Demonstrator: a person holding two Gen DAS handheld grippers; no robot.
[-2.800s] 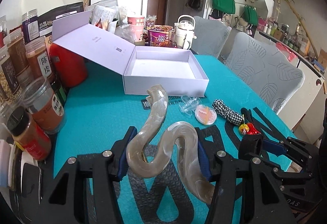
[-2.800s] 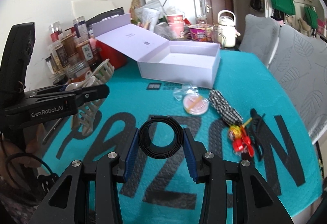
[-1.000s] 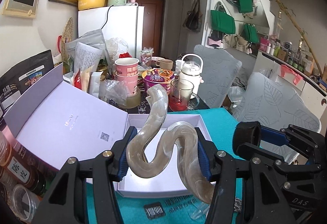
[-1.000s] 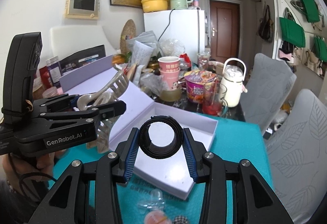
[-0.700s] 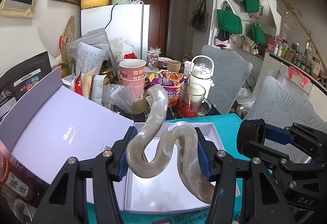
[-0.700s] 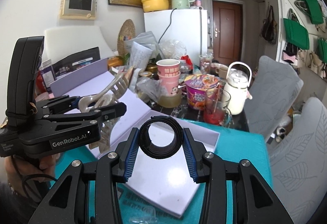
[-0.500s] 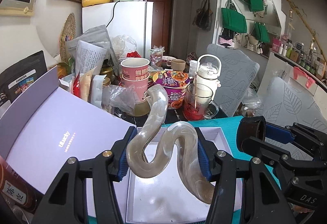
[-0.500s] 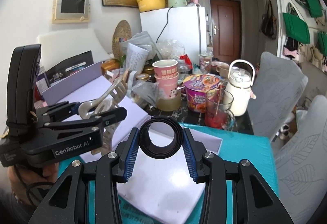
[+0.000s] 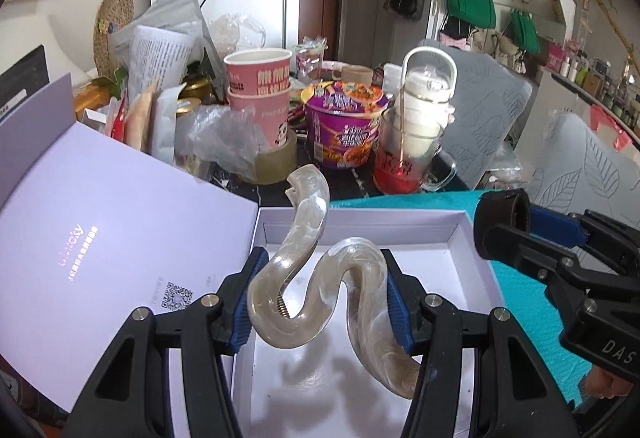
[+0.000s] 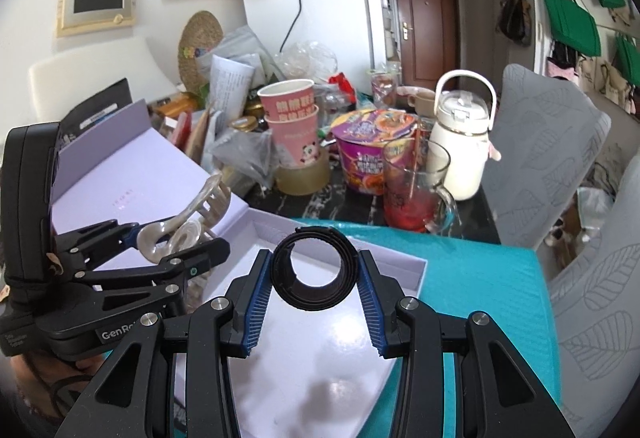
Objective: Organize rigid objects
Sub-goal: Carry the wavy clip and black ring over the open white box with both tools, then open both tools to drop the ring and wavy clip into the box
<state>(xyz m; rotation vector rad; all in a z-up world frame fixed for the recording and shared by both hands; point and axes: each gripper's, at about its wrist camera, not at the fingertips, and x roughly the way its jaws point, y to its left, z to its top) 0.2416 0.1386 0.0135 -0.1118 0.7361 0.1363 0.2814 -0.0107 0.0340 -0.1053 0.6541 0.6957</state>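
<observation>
Both grippers had travelled from over the teal table mat (image 9: 516, 290), where they hung earlier, to above the open lavender box (image 9: 360, 234); the loose items seen on the mat then were out of view. Left gripper (image 9: 320, 294) clamped on the pearly hair claw clip (image 9: 316, 278), pads pressing its curved sides, clip over the box's left half. Right gripper (image 10: 314, 290) clamped on the black ring (image 10: 314, 270), held above the box's near-right part, not yet inside. Box floor looked bare; lid (image 9: 100, 246) lay open to the left.

Judged step: lowering both items for release. To do it well, bring each down until just above the floor before parting the jaws, keep the two grippers apart, and set the clip flat so the ring has its own spot beside it.
</observation>
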